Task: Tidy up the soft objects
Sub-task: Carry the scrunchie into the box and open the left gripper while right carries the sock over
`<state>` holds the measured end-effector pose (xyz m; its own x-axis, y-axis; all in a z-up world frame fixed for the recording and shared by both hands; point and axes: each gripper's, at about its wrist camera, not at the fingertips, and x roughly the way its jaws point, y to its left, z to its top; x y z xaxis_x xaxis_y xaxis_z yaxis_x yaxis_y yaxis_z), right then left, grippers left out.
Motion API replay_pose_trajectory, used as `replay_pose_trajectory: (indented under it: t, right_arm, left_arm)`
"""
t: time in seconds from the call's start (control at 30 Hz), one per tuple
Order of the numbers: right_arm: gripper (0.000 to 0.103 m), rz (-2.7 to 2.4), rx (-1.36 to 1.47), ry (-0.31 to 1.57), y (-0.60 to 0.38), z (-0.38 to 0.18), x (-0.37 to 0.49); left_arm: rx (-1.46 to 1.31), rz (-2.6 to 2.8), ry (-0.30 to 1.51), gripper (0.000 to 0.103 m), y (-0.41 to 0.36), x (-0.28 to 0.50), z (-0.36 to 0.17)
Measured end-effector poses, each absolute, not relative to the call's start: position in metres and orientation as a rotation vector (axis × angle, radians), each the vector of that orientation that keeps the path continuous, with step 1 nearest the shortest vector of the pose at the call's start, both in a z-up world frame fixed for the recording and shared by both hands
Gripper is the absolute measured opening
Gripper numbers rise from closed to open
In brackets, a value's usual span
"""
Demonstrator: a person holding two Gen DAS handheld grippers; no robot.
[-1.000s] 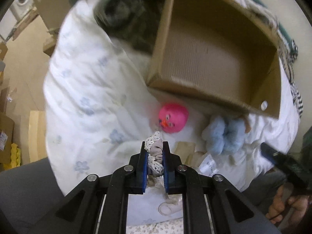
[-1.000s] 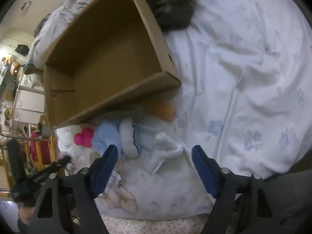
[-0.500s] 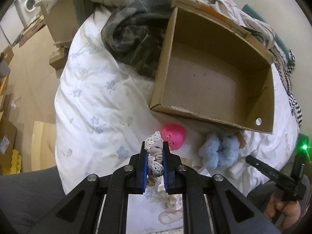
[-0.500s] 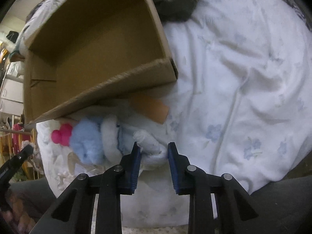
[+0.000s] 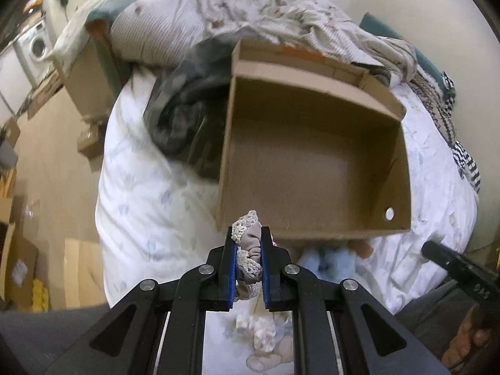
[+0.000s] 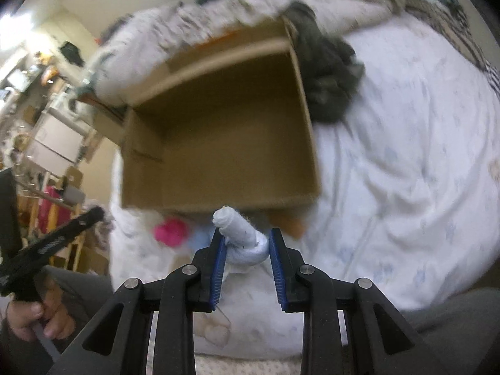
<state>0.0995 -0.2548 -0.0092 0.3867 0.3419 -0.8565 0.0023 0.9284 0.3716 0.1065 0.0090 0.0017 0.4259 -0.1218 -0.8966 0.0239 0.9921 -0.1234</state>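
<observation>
Left wrist view: your left claw (image 5: 247, 256) is clenched on a soft beige item with cream crochet trim (image 5: 250, 243), its blue pads pressed tight against both sides. The item sits just in front of the near wall of the open cardboard box (image 5: 312, 168), which rests on the white flowered bed sheet (image 5: 150, 206). A dark crumpled garment (image 5: 184, 118) lies against the box's left wall. A light blue plush (image 5: 328, 257) shows on the sheet below the box's near edge, partly hidden. Your other tool's black tip (image 5: 450, 259) enters from the right edge.

Right wrist view: your right claw (image 6: 247, 250) is grasping a white rolled sock-like piece (image 6: 242, 234); both pads touch it and its free end sticks out past the fingertips, toward the box (image 6: 225, 131). On the bed sheet (image 6: 390, 172) below the box's near wall lie a pink toy (image 6: 171, 232) and an orange object (image 6: 290, 223), both blurred. Your left hand (image 6: 34, 315) grips its tool at the lower left.
</observation>
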Motion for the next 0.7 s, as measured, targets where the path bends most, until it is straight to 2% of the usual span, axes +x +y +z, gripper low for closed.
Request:
replay_pose_trajectory:
  t: [0.3, 0.7]
  right_arm:
    - [0.029, 0.273, 0.422, 1.067, -0.265, -0.009, 0.14]
    - [0.029, 0.324, 0.383, 1.08, -0.251, -0.044, 0.161]
  left_arm:
    - [-0.072, -0.103, 1.102, 0.012, -0.007, 0.154, 0.015]
    - [0.014, -0.082, 1.136, 0.012, -0.032, 0.188, -0.022]
